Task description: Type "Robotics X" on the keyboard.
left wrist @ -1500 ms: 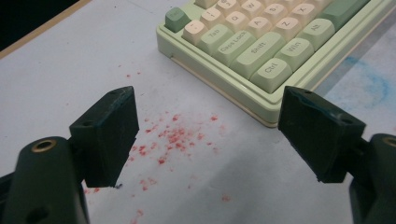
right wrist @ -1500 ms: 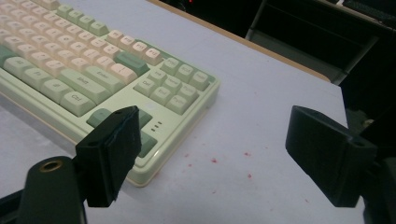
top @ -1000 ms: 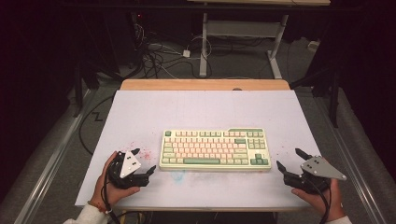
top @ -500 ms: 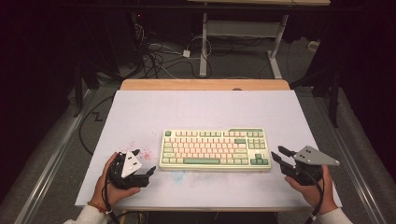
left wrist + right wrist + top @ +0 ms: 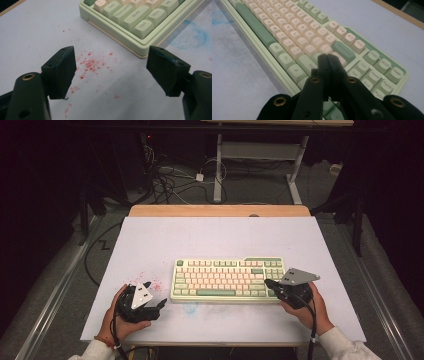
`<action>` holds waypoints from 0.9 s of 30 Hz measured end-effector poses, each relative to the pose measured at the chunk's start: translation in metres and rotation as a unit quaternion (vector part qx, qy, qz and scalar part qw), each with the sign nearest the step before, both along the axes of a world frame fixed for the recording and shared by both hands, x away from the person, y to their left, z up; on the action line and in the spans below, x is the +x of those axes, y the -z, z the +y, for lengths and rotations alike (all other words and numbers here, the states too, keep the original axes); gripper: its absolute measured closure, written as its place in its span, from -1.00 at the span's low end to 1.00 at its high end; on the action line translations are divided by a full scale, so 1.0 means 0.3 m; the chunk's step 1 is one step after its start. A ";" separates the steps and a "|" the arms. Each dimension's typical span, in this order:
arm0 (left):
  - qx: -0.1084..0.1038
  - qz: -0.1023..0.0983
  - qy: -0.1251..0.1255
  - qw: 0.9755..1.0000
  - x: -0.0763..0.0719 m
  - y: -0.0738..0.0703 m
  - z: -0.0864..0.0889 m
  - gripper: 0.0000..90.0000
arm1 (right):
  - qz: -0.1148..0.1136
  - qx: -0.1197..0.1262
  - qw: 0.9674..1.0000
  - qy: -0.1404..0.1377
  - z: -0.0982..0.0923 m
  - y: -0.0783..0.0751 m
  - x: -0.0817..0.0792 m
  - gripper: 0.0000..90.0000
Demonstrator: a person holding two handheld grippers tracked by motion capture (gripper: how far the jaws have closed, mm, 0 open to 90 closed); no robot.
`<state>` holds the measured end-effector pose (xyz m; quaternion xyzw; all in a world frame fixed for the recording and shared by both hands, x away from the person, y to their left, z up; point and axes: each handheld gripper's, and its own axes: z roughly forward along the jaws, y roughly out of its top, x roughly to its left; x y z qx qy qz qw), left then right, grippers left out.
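Right gripper (image 5: 272, 285) has just been closing and now has its jaws pressed together with nothing between them, tips poised over the lower right key cluster of the keyboard (image 5: 227, 279), near the shift and arrow keys as the right gripper view (image 5: 327, 60) shows it. Left gripper (image 5: 155, 307) sits wide apart and empty, resting low on the white table (image 5: 210, 235) just off the keyboard's lower left corner, Ctrl key close ahead of its jaws in the left gripper view (image 5: 110, 72). Keyboard lies flat, mid-table, long edge toward the person, red crumbs (image 5: 91, 63) and a blue smear (image 5: 197, 37) on the mat beside it. Step looks like poking a key with the closed tips. To do it well: keep jaws fully together so they act as one stylus, come straight down on one keycap centre, not the gap between caps, press lightly, lift cleanly. Left gripper could brace the keyboard's edge if it slides.
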<state>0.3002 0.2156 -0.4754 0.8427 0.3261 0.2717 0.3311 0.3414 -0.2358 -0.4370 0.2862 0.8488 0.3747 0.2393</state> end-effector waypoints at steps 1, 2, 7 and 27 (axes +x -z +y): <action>0.000 0.000 0.000 1.000 0.000 0.000 0.000 -0.49 | 0.003 -0.005 1.000 -0.004 0.010 0.007 0.008 1.00; -0.003 0.002 0.001 1.000 -0.001 0.000 0.002 -0.49 | 0.006 -0.006 1.000 -0.007 0.020 0.013 0.015 1.00; -0.023 0.018 -0.002 1.000 0.000 -0.002 0.012 -0.46 | 0.014 -0.021 1.000 -0.015 0.058 0.040 0.041 1.00; -0.037 0.059 0.026 0.997 0.040 -0.051 -0.037 0.94 | 0.023 -0.023 0.999 -0.012 0.058 0.081 0.045 1.00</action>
